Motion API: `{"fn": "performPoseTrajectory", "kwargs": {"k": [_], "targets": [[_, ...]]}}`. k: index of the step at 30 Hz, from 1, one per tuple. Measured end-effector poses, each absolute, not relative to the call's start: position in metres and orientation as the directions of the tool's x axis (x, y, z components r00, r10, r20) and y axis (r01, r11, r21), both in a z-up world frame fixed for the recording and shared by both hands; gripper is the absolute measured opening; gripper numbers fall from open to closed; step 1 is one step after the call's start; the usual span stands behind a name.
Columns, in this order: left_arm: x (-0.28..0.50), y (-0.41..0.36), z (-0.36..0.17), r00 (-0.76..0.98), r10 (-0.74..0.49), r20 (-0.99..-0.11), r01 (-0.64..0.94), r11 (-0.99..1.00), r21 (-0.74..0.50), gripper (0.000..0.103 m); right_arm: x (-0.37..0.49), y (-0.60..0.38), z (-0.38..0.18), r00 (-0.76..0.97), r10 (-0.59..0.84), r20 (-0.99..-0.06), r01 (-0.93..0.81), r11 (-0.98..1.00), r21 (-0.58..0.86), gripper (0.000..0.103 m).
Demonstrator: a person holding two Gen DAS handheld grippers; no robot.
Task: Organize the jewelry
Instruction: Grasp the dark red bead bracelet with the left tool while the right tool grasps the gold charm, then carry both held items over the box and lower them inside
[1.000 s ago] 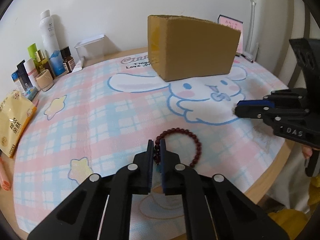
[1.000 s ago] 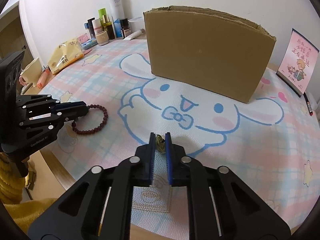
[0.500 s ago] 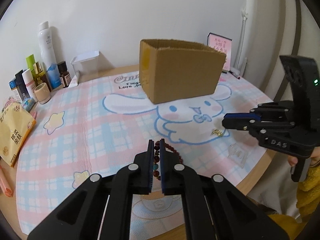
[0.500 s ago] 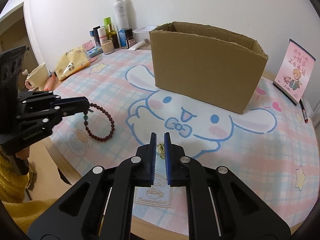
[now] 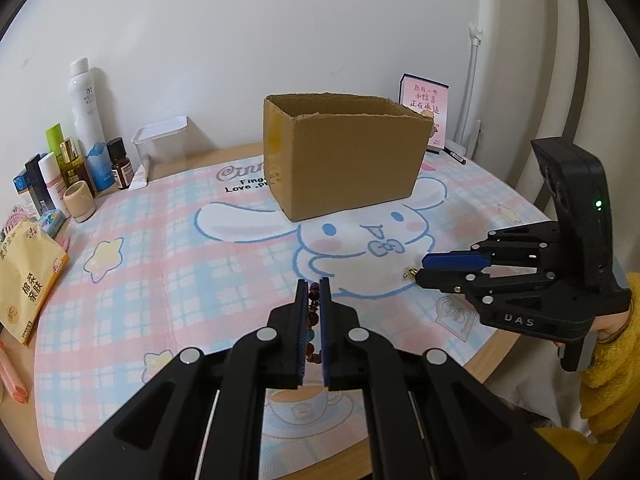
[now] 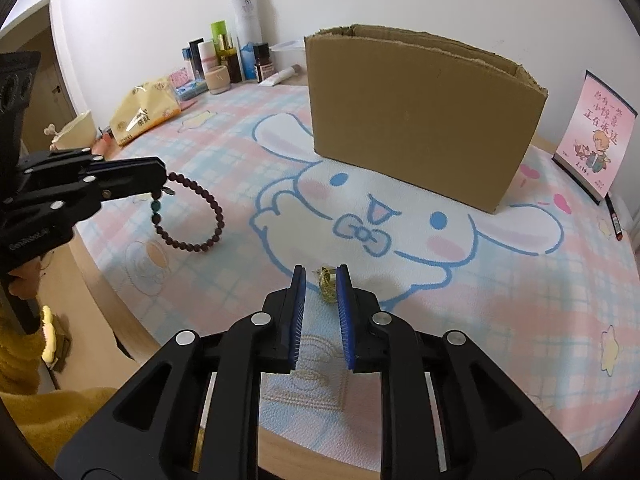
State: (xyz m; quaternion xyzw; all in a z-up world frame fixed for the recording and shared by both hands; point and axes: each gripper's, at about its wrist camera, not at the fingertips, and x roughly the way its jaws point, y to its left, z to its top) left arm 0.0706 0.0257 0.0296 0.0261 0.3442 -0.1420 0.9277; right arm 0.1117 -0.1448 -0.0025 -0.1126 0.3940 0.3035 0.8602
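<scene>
The left gripper (image 6: 162,178) is clenching a dark red bead bracelet (image 6: 200,220), which is dangling off the mat (image 5: 168,264) as a loop with one teal bead near the jaws. In the left wrist view the beads are showing between the closed pads (image 5: 301,320).

The right gripper (image 6: 320,280) is opening its jaws, and a small gold piece of jewelry (image 6: 328,286) is sitting between them on the mat, close against the right pad; whether it is touching that pad I cannot tell.

An open-topped cardboard box (image 5: 344,152) is standing toward the back of the round counter (image 5: 492,356), well apart from both grippers. A wide stretch of bare mat is lying between the grippers and the box. The gold piece is resting near the counter's front edge, and the bracelet is hanging near that edge on the left side.

Along the back left rim, bottles (image 5: 86,120), a clear container (image 5: 160,140) and a yellow packet (image 5: 24,280) are crowding the counter. A pink card (image 6: 596,136) is standing at the back right, beside the box, with a pen (image 6: 614,220) lying near it.
</scene>
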Motion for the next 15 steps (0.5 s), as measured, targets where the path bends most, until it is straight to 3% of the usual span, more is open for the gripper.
{"fn": "performPoseTrajectory", "kwargs": {"k": [3, 5, 15], "targets": [[0.071, 0.026, 0.029, 0.721, -0.243, -0.649, 0.279, 0.959, -0.05, 0.005, 0.113, -0.142, -0.006, 0.512, 0.414, -0.753, -0.606, 0.795, 0.024, 0.013], [0.071, 0.027, 0.029, 0.721, -0.243, -0.649, 0.277, 0.96, -0.052, 0.005, 0.114, -0.142, -0.007, 0.519, 0.404, -0.754, -0.606, 0.796, 0.01, 0.004], [0.074, 0.026, 0.04, 0.733, -0.252, -0.632, 0.289, 0.956, -0.046, 0.005, 0.12, -0.157, 0.005, 0.536, 0.423, -0.731, -0.582, 0.812, 0.043, 0.002]]}}
